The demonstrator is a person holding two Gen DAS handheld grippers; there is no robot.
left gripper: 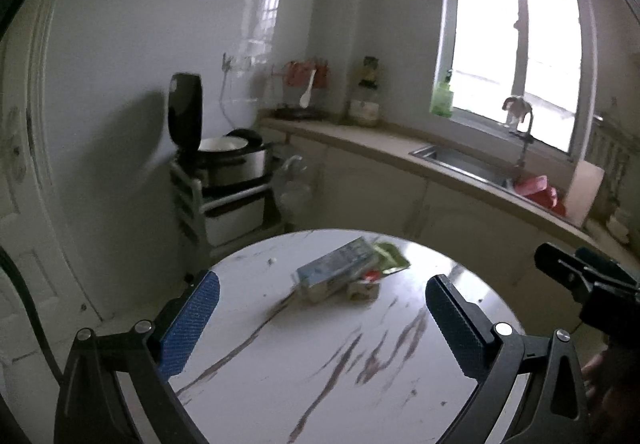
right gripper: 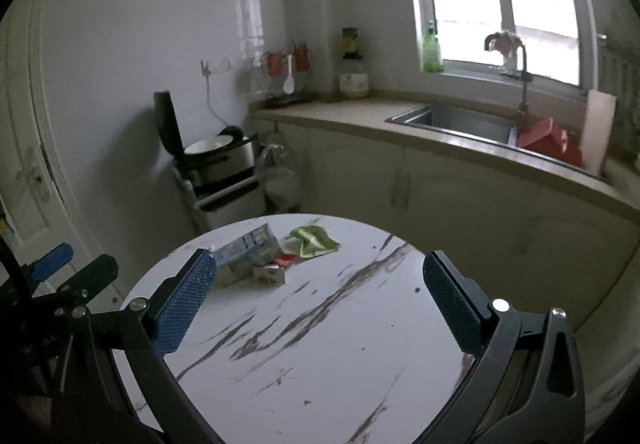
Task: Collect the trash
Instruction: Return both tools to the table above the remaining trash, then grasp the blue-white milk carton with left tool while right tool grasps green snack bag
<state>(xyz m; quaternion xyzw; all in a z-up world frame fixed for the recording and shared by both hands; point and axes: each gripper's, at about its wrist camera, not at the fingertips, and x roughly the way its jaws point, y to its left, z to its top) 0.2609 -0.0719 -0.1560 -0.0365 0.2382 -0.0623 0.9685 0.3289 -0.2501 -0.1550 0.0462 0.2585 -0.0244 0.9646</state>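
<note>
Both tools, left (left gripper: pixel 322 318) and right (right gripper: pixel 320 302), spread wide, holding nothing, hovering over the round marble worktop (right gripper: pixel 328 356). Trash clustered at its far edge: drink carton (left gripper: pixel 334 270), small box (left gripper: pixel 363 289), green wrapper (left gripper: pixel 390 258), all touching or nearly. Probably empty and light; carton stiff but crushable, best pinched across its narrow sides. Long axis slanting toward the window side. Wrapper limp, slippery.

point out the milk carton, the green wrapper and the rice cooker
milk carton (right gripper: pixel 246 249), right wrist view, on its printed top face
green wrapper (right gripper: pixel 314 240), right wrist view, middle of the crumpled foil
rice cooker (left gripper: pixel 236 162), left wrist view, on its steel side
</note>
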